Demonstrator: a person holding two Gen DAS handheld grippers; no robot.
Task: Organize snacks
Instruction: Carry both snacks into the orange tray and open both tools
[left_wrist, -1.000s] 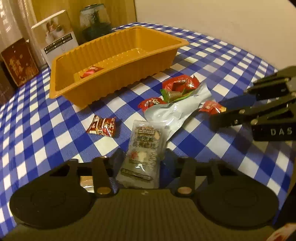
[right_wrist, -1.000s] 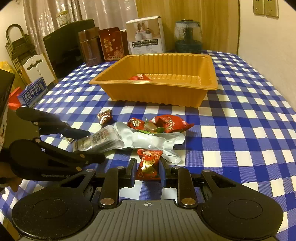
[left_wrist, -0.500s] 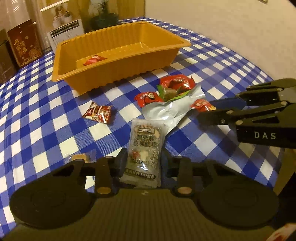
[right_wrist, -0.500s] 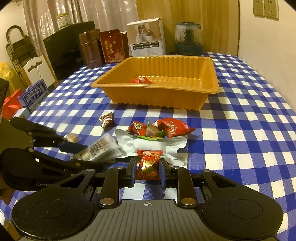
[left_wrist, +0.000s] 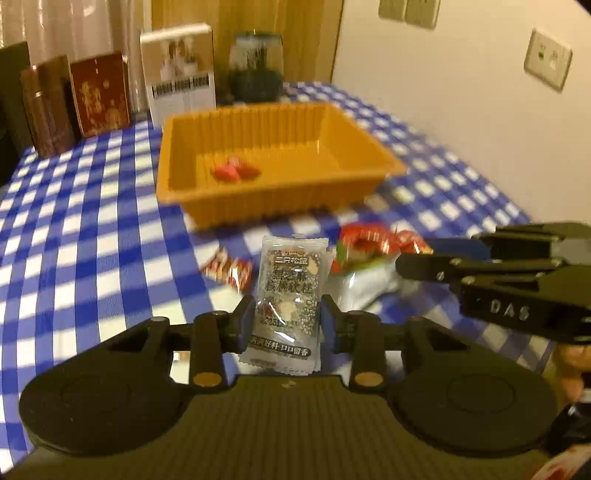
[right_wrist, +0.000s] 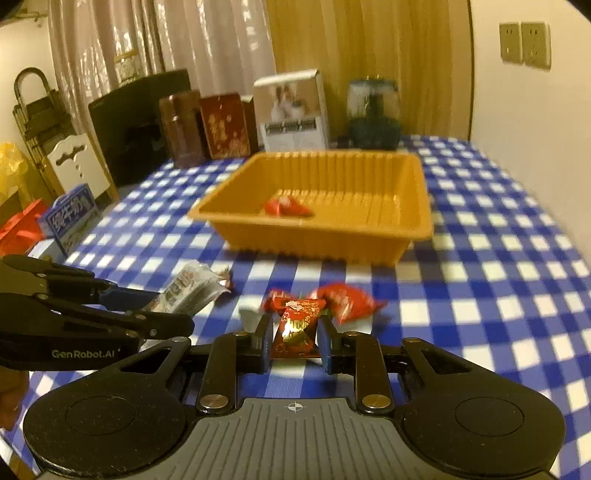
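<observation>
Two-handed pick, carry phase. The left claw is clamped on a grey packet, which stands upright between its pads, clear of the table. The right claw is clamped on a red candy, likewise held off the cloth. The orange tray lies ahead of both claws on the checked cloth, open side up, with one red snack already on its floor. Loose snacks are left on the table between claws and tray: a red wrapper, a striped candy and a silver pouch.

Step in hand, as judged: both items are gripped and are to be taken to the tray. The next move calls for carrying each claw forward over the near tray wall, high enough to clear its rim, then opening the jaws above the tray floor. The two claws sit close together, so they should go in side by side or in turn.
</observation>
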